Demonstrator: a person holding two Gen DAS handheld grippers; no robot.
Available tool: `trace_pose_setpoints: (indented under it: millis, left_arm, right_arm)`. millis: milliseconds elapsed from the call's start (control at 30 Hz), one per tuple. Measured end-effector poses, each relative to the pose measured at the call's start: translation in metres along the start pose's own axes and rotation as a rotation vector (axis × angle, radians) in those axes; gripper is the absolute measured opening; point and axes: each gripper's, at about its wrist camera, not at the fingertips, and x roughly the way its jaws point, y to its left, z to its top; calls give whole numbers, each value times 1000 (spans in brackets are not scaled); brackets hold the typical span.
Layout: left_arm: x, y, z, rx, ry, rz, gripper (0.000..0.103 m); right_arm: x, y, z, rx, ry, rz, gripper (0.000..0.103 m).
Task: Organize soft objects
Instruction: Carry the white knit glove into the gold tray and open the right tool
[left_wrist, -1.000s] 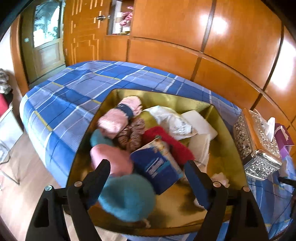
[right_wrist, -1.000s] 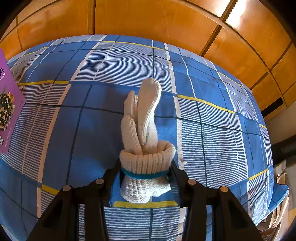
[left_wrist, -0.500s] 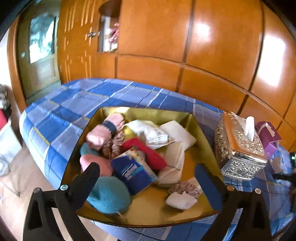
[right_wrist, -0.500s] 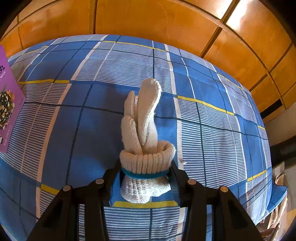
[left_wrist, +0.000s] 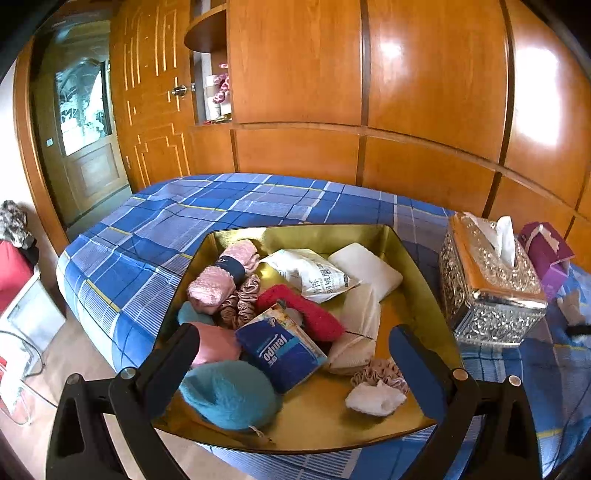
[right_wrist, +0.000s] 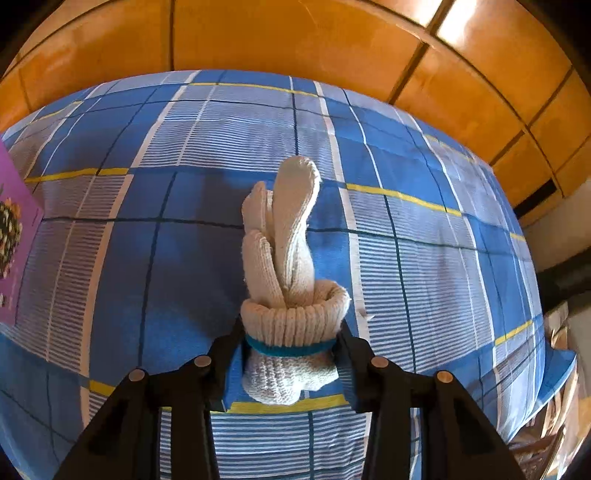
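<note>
Item: gold tray (left_wrist: 417, 273) on a bed with a blue plaid cover (left_wrist: 207, 210), serving as the collecting point. Contents already in: teal knit piece (left_wrist: 231, 395) at the near edge, pink fuzzy socks (left_wrist: 218, 277), red fuzzy item (left_wrist: 306, 314), two scrunchies (left_wrist: 240, 302), tissue packet (left_wrist: 280, 350), white printed pouch (left_wrist: 314, 273), cream folded cloths (left_wrist: 364, 269), small white sock (left_wrist: 375, 400). Left tool (left_wrist: 291, 350): fingers spread to their widest above the near tray edge, nothing between them. Item still out: rolled cream knit gloves (right_wrist: 288, 295) with a teal band, lying on the bed cover well away from the tray. Right tool (right_wrist: 290, 354): jaws closing on the cuffed end of the bundle, both inner faces against the knit; the gloves are not yet lifted. Status: most soft things appear gathered; the glove bundle is left to carry over. Adjacent: ornate silver tissue box (left_wrist: 491, 291) and purple box (left_wrist: 546, 254) beside the tray. Poorly seen: a pale shape at the right edge of the left view, possibly the gloves; tray corners under the pile are hidden; a purple printed card (right_wrist: 11, 236) is cut off at the frame edge.
</note>
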Motion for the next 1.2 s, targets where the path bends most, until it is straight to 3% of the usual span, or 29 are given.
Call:
trace_pose_setpoints:
  millis: [167, 433, 733, 900, 1000, 1200]
  left_arm:
    - [-3, -2, 0, 5, 0, -23, 103]
    - [-4, -4, -1, 11, 6, -45, 103]
    - [-4, -7, -1, 25, 10, -68, 103]
    - [-1, -9, -4, 25, 22, -64, 103]
    - [-1, -8, -4, 28, 22, -60, 103]
    - [0, -6, -3, 25, 26, -54, 103]
  right_arm:
    - [-7, -4, 24, 62, 45, 69, 40]
    - [-44, 26, 69, -35, 12, 91, 40]
    - [-149, 75, 123, -203, -225, 158, 40]
    - [-209, 130, 124, -345, -362, 247, 40]
    - [-239, 171, 107, -459, -427, 331, 40]
    - [-255, 237, 62, -610, -437, 483, 40]
